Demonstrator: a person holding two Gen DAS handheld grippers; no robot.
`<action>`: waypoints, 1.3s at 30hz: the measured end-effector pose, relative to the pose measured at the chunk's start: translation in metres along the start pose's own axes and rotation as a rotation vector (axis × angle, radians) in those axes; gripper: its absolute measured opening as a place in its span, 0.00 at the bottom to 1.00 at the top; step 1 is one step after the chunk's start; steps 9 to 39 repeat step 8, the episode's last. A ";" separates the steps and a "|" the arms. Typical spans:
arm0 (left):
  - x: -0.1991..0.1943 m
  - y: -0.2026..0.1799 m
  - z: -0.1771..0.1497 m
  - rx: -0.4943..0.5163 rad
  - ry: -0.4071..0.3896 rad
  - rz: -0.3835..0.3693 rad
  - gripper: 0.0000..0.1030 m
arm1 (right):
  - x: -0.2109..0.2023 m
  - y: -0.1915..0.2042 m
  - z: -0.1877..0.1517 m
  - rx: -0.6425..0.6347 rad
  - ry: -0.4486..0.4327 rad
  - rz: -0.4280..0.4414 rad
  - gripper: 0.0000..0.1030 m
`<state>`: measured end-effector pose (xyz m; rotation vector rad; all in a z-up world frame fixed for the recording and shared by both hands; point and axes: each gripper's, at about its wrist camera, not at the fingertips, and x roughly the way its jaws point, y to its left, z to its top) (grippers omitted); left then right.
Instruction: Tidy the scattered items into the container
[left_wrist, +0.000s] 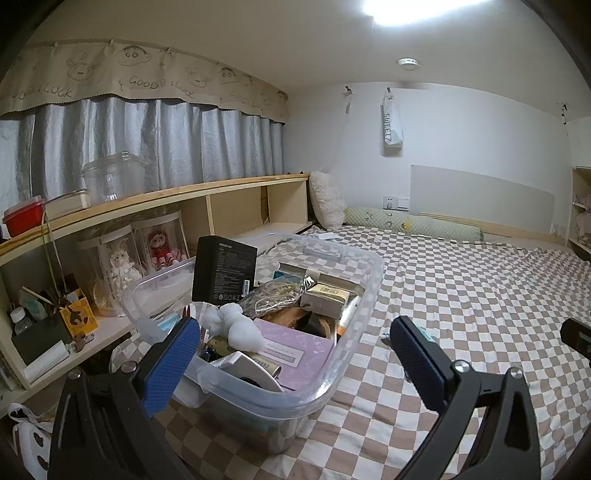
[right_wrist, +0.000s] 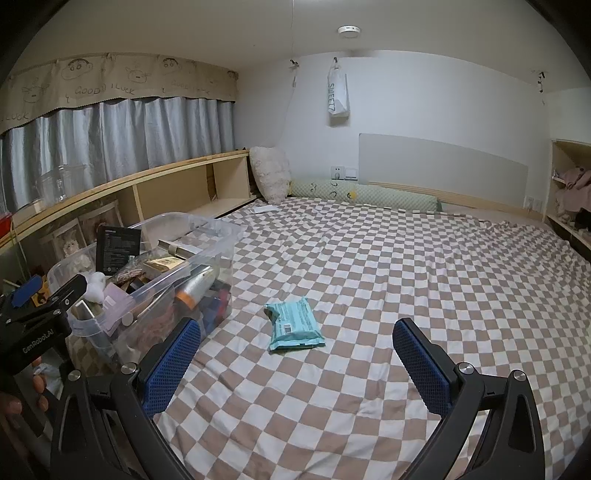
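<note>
A: Big picture first. The bed (right_wrist: 388, 266), checkered sheet, fills most of the right wrist view. The clear container (right_wrist: 155, 280) sits at the left-centre of that frame, already packed w/ stuff: black box (left_wrist: 223, 269) standing up at the back, purple notebook (left_wrist: 291, 347) near the front, white cotton wad (left_wrist: 240, 325) on top.

B: So what's left for you?

A: As far as I can see, one item: the teal packet (right_wrist: 295, 325), lying flat on the sheet at lower centre of the right view, just beside the container's right wall but not touching it.

B: And the tools?

A: Right tool (right_wrist: 295, 354) is spread wide, nothing in it, blue pads either side of the packet's near end. Left tool (left_wrist: 295, 350) is also wide and empty, hovering at the container's near rim, lower centre of its own frame.

B: How do you take it well?

A: Use the right one, imo. The packet looks soft and thin, so come down low, pads straddling the short width, and pinch the body, not the crimped edge. Sheet's loose; you could snag fabric, so lift a bit before closing fully.

B: Drop spot?

A: Container's near full. Aim for the front, over the notebook, and release low so it doesn't slide off the pile. Keep the left tool clear of the rim.
</note>
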<state>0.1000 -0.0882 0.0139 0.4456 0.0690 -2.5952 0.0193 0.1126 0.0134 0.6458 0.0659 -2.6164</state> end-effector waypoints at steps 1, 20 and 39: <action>0.000 0.000 0.000 0.000 0.000 0.000 1.00 | 0.000 0.000 0.000 0.001 0.001 0.000 1.00; 0.001 0.007 -0.001 0.006 -0.002 -0.008 1.00 | 0.001 -0.001 -0.001 0.004 0.007 0.006 1.00; 0.001 0.007 -0.001 0.006 -0.002 -0.008 1.00 | 0.001 -0.001 -0.001 0.004 0.007 0.006 1.00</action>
